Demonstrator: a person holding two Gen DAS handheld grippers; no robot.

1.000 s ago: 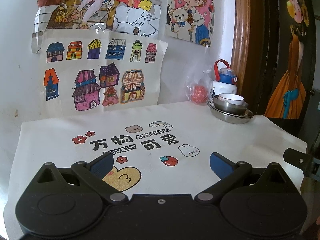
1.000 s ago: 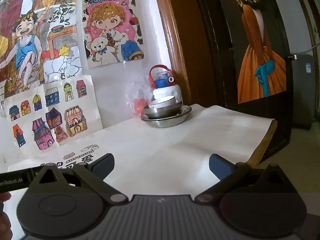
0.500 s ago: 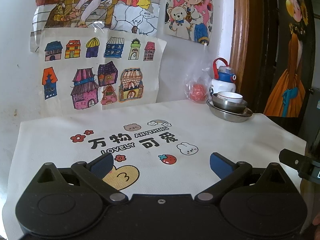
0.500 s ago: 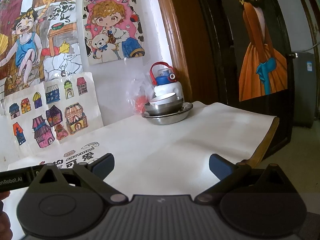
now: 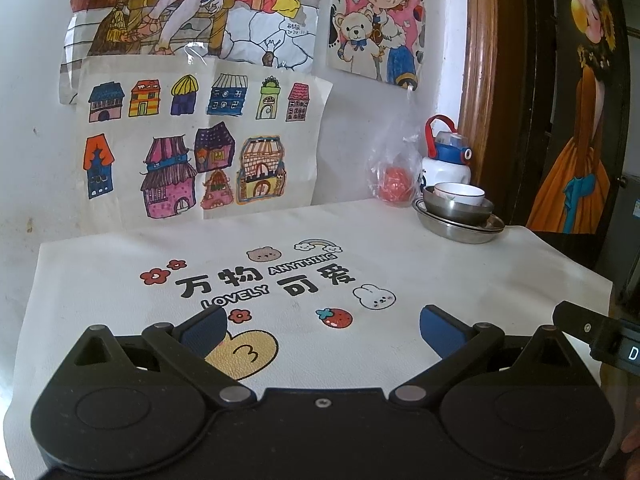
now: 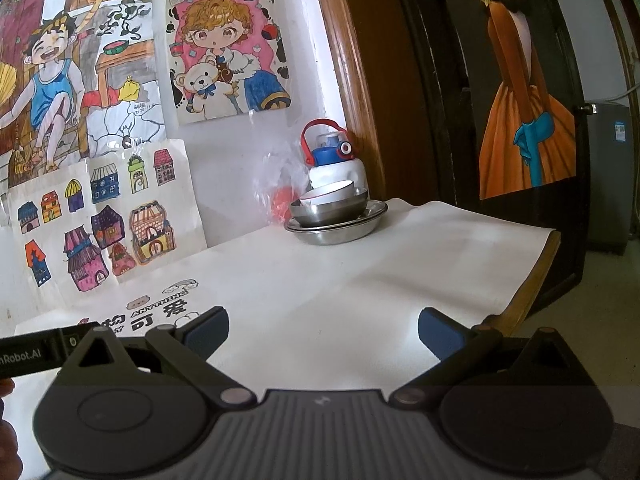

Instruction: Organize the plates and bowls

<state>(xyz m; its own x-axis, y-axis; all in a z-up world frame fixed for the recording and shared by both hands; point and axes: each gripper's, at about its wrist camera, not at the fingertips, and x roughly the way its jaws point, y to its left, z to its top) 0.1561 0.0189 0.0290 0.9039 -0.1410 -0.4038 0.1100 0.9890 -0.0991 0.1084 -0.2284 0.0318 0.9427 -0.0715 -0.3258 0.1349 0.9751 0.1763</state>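
Observation:
A white ceramic bowl sits nested in a steel bowl, which rests on a steel plate at the table's far right corner. The right wrist view shows the same stack: white bowl, steel bowl, steel plate. My left gripper hangs open over the printed cloth near the front edge, far from the stack. Over the table's right half, my right gripper is open too, with nothing between its fingers.
A white cloth with printed cartoons covers the table. A white and blue bottle with a red handle and a plastic bag holding something red stand by the wall behind the stack. The table's right edge drops off near a dark door.
Both grippers have drifted back and slightly up from the stack, which now looks a little smaller and lower in the left view. Both stay open.

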